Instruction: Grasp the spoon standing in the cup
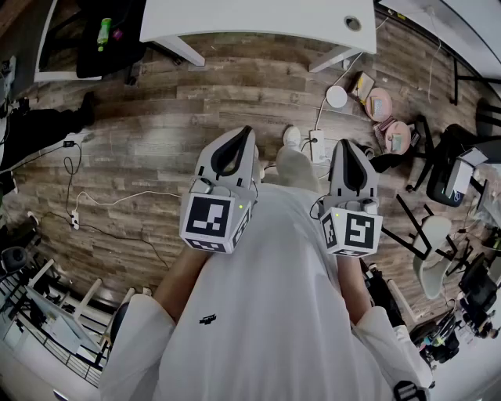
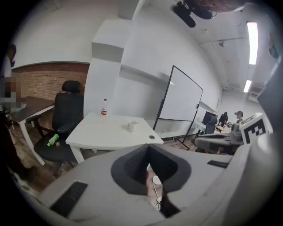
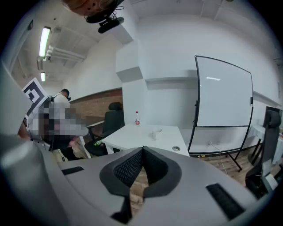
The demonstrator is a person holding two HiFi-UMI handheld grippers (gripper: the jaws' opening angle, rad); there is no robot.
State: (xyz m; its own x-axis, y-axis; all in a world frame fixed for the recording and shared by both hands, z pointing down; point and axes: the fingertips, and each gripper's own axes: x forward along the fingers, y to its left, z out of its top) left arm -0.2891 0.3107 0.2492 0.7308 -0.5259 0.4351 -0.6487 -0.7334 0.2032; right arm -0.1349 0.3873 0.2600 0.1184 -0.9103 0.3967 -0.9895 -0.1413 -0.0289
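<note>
A small white cup (image 2: 131,126) stands on a white table (image 2: 101,134), far ahead of me, with a spoon (image 2: 136,122) leaning out of it to the right. The right gripper view shows the same cup (image 3: 155,134) and spoon (image 3: 159,130) on the table (image 3: 132,137). In the head view only the table's near edge (image 1: 258,23) shows; the cup is out of frame. My left gripper (image 1: 244,133) and right gripper (image 1: 345,146) hang side by side over the wooden floor, well short of the table. Both are shut and hold nothing.
A red-capped bottle (image 2: 104,107) stands at the table's far side. To the table's left is a black office chair (image 2: 66,115) with a green bottle (image 2: 53,140) on its seat, and to its right a whiteboard (image 2: 179,103). Cables and a power strip (image 1: 317,145) lie on the floor ahead.
</note>
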